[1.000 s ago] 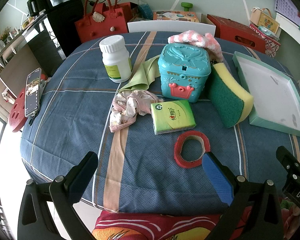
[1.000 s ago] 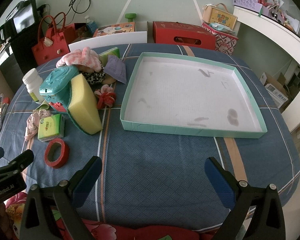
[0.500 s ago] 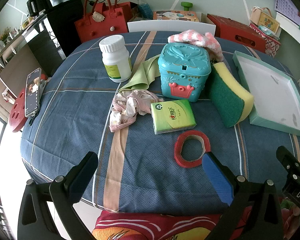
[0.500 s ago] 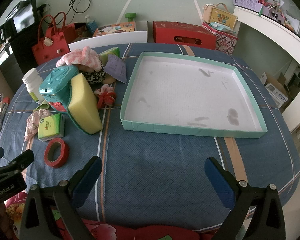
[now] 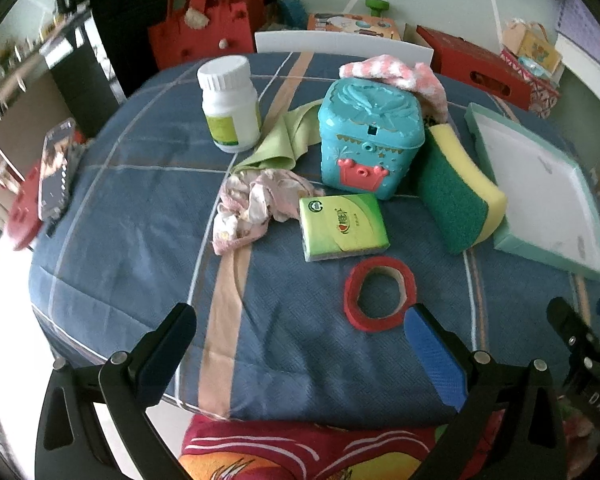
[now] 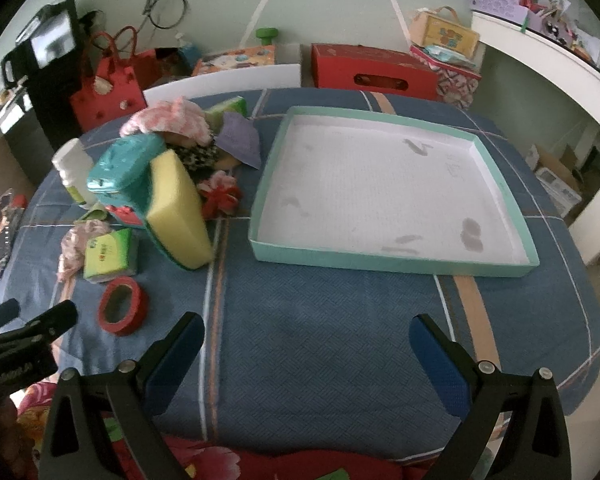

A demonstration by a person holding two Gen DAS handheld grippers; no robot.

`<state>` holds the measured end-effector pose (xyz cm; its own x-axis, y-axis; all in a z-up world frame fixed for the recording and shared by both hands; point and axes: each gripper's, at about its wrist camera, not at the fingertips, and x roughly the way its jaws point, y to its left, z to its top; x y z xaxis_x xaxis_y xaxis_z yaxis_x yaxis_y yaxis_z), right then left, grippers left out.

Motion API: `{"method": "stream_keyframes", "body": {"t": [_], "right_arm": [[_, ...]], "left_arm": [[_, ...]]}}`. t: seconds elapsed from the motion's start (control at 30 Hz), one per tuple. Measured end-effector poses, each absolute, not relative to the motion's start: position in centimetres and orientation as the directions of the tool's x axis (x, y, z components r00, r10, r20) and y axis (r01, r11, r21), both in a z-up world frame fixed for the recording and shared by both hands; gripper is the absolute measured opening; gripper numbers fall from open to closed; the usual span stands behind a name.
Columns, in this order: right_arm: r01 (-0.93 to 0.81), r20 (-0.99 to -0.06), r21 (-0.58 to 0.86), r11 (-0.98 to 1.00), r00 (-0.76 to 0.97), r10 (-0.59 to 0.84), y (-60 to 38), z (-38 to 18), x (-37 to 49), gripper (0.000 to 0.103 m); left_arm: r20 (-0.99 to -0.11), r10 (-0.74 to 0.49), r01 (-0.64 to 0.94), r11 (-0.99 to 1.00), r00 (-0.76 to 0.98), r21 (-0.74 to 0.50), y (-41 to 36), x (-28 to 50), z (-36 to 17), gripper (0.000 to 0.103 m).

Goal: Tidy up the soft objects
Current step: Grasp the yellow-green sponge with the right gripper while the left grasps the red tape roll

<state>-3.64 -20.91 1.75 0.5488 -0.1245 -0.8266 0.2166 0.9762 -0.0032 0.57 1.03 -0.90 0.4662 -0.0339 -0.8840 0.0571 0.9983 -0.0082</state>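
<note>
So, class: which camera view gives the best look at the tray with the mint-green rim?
The right wrist view: the tray lies whole in frame, all four rims and its stained white floor visible, nothing inside. The left wrist view shows the same tray only at the right edge, squeezed and foreshortened, beside the sponge.

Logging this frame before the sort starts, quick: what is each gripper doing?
Left gripper: open, holding nothing.
Right gripper: open, holding nothing.

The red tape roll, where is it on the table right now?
In the left wrist view the red tape roll lies flat near the table's front edge, just in front of the green tissue pack and just beyond the left tool's right fingertip.
</note>
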Motion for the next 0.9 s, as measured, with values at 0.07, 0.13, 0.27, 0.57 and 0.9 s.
{"method": "stream_keyframes", "body": {"t": [0.07, 0.13, 0.27, 0.57, 0.9], "right_arm": [[0.194, -0.824, 0.020, 0.981, 0.559, -0.094, -20.5, 1.9, -3.6, 0.103], [0.171, -0.820, 0.049, 0.984, 0.569, -0.058, -19.9, 2.2, -3.4, 0.103], [0.124, -0.809, 0.075, 0.989, 0.587, -0.012, -18.9, 2.6, -2.6, 0.103], [0.088, -0.813, 0.117, 0.989, 0.581, 0.045, -18.1, 2.2, -0.8, 0.099], [0.040, -0.814, 0.152, 0.988, 0.571, 0.102, -17.6, 2.2, 1.0, 0.086]], "left_arm": [[-0.885, -0.054, 0.061, 0.998, 0.462, -0.030, 1.2, 0.7, -0.7, 0.103], [-0.886, -0.060, 0.063, 0.997, 0.459, -0.035, 1.3, 1.1, -0.5, 0.103], [-0.871, -0.111, 0.069, 0.994, 0.478, -0.089, 1.7, 1.9, 0.1, 0.103], [-0.925, -0.079, 0.101, 0.994, 0.373, -0.044, 0.5, 3.2, -1.8, 0.103], [-0.947, -0.043, 0.196, 0.980, 0.319, 0.021, -3.5, 4.0, -3.4, 0.099]]}}
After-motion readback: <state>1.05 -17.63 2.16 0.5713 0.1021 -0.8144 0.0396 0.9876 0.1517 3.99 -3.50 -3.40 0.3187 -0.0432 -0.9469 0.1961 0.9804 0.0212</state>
